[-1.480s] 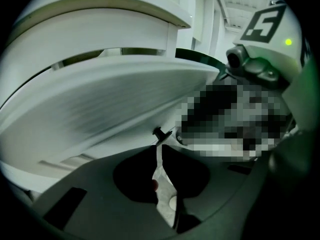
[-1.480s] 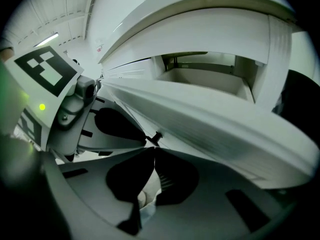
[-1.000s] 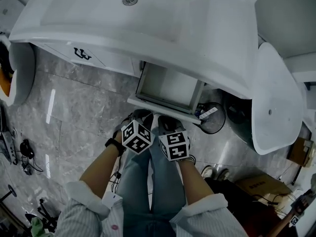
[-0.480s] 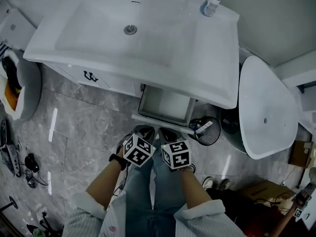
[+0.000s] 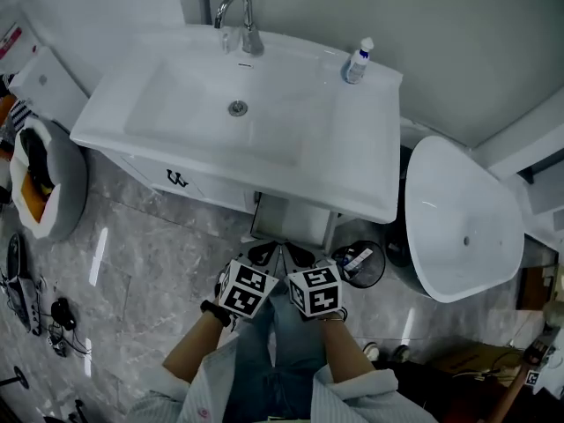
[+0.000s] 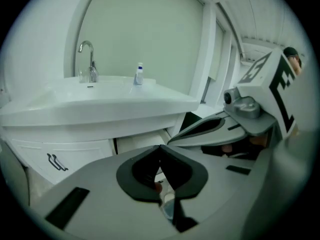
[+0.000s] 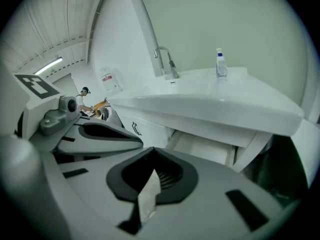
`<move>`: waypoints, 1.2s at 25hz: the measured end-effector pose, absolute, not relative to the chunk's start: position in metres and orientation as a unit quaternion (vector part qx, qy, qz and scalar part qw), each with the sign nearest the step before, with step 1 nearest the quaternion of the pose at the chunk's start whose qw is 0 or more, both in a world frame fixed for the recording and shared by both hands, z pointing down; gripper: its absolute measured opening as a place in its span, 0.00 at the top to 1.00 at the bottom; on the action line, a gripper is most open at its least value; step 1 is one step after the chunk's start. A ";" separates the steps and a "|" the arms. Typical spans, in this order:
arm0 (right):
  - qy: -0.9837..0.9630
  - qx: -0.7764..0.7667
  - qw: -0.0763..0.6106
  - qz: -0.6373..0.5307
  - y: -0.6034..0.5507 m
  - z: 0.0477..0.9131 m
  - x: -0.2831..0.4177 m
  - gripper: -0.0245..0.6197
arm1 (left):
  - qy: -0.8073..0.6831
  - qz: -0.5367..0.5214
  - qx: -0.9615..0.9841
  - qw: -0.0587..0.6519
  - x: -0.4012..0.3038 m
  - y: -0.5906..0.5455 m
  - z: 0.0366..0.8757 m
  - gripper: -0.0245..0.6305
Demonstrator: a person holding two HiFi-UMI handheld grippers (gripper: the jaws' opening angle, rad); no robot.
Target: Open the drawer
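A white drawer (image 5: 293, 219) stands pulled out from under the white vanity (image 5: 352, 161). It also shows below the counter in the left gripper view (image 6: 140, 142) and the right gripper view (image 7: 203, 147). My left gripper (image 5: 263, 255) and right gripper (image 5: 298, 255) hover side by side just in front of the drawer front, not touching it. Both are shut, jaws pressed tip to tip, with nothing between them. In its own view the left gripper (image 6: 160, 147) points at the drawer, and so does the right gripper (image 7: 154, 149).
On the basin are a faucet (image 5: 236, 16) and a small bottle (image 5: 357, 62). A black handle (image 5: 177, 180) marks the left cabinet door. A round wire basket (image 5: 360, 263) and a large white oval fixture (image 5: 458, 223) stand at the right, a cushioned bed (image 5: 40, 179) at the left.
The head view has drawn back and up, so the whole basin and faucet now show. The drawer stays open. Both grippers remain shut, side by side in front of it.
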State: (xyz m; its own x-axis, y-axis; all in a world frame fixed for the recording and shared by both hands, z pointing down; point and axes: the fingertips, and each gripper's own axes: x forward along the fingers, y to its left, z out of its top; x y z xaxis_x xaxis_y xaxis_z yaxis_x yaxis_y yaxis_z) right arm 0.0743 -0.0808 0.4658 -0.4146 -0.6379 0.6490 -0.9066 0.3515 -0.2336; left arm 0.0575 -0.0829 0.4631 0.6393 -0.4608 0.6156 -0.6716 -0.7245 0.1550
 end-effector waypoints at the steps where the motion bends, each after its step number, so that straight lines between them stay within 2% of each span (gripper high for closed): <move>1: -0.792 0.490 0.227 0.286 -0.082 0.456 0.074 0.95 | -0.327 0.270 0.886 0.188 0.056 -0.084 0.452 0.94; 12: -0.824 0.492 0.140 0.244 -0.096 0.343 0.066 0.95 | -0.371 0.222 0.889 0.150 0.041 -0.084 0.348 0.94; 19: -0.855 0.471 0.135 0.172 -0.094 0.280 0.057 0.95 | -0.389 0.164 0.894 0.152 0.030 -0.089 0.276 0.94; 30: -0.887 0.430 0.102 0.137 -0.071 0.218 0.032 0.95 | -0.399 0.117 0.904 0.102 0.017 -0.071 0.204 0.94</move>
